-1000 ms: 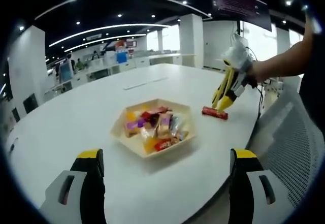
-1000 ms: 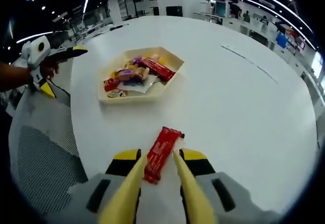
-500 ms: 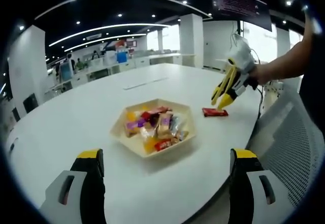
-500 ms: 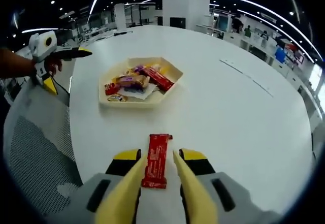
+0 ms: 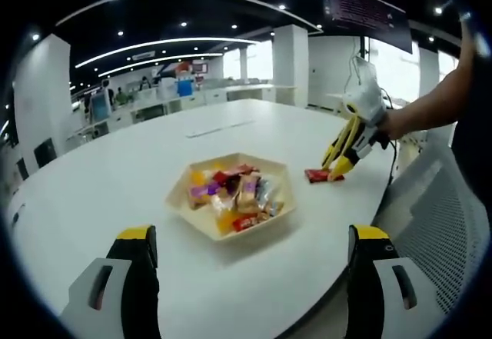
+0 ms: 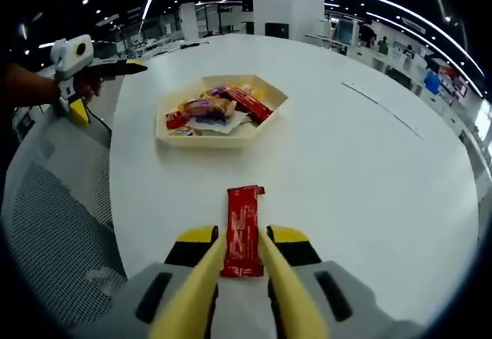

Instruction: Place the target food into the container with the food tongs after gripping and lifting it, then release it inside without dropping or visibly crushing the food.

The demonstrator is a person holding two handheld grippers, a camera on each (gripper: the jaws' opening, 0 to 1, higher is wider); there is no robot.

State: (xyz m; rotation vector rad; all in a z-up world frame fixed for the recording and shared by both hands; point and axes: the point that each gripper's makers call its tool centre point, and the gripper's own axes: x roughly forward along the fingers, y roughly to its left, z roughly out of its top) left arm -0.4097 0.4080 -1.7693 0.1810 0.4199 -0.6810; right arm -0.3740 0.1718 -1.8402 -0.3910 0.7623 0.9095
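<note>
Right gripper (image 6: 240,266): yellow tong jaws straddle one red snack bar (image 6: 244,230) lying flat on white table (image 6: 369,177), lined up lengthwise for side pinch; firm clamping cannot be judged. Left gripper (image 5: 250,293): jaws spread wide, empty, idle. One hexagonal tray (image 6: 265,121) well apart from bar, holding several wrapped snacks.

no readable text anywhere (the wrappers are too blurred).

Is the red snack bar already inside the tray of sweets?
No, the red snack bar lies on the white table, apart from the tray.
</note>
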